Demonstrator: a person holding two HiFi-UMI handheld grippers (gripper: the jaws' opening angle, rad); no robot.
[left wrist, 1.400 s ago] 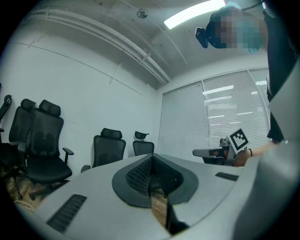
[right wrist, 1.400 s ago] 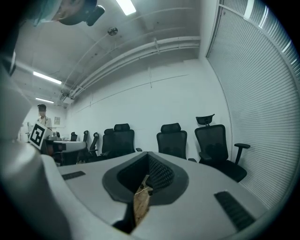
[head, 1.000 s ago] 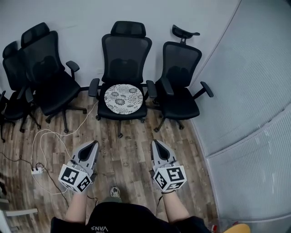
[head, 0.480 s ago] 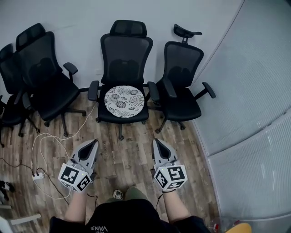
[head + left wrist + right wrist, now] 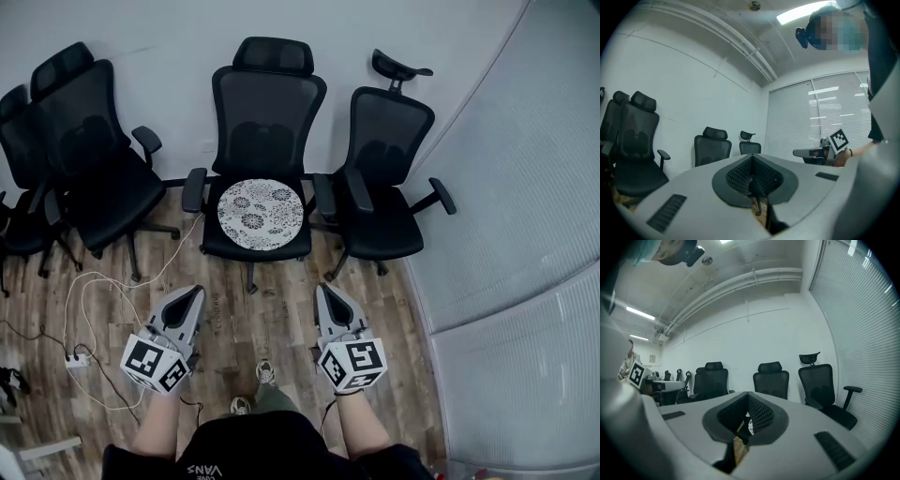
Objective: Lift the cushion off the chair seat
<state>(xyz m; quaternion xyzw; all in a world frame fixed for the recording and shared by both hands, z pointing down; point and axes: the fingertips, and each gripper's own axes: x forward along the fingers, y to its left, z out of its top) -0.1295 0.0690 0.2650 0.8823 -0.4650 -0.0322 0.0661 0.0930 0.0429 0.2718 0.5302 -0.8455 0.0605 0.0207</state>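
Observation:
A round white cushion with a dark flower pattern lies flat on the seat of the middle black office chair, which stands against the far wall. My left gripper and my right gripper are held side by side over the wooden floor, well short of the chair, both pointing at it. Both are shut with nothing in them. In the right gripper view a sliver of the cushion shows just past the closed jaws of my right gripper. In the left gripper view my left gripper hides the cushion.
More black office chairs flank the middle one, on the right and on the left. A white cable and a power strip lie on the floor at the left. A wall of blinds runs along the right.
Both grippers and the person have come closer to the middle chair, which now sits a little lower and larger in the head view. Both grippers stay shut.

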